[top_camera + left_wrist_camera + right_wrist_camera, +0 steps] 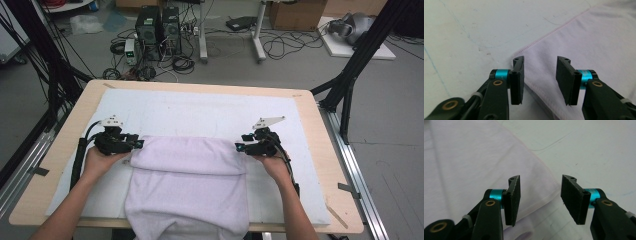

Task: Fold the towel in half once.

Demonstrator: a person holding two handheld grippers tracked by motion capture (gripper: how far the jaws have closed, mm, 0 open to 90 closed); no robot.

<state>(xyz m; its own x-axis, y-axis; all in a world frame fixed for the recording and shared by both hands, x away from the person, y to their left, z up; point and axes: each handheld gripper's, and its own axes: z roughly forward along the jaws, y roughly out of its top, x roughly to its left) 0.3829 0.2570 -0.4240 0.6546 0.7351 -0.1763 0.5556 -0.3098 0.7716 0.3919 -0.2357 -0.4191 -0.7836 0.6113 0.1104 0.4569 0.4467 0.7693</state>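
A pale lilac terry towel (187, 185) lies on the white-matted wooden table (320, 150), its far part folded toward the person and its near end hanging over the table's near edge. The left claw (136, 144) and right claw (240, 147) sit at the fold's two ends, jaws part open with nothing pinched. This looks like the release after a fold; next, each would need a fresh edge to grip. The left gripper view shows the stitched hem (554, 31), unreadable from above.

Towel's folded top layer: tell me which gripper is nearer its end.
Neither clearly. The left gripper sits at the folded top layer's left end, the right gripper at its right end; both are open over a corner.
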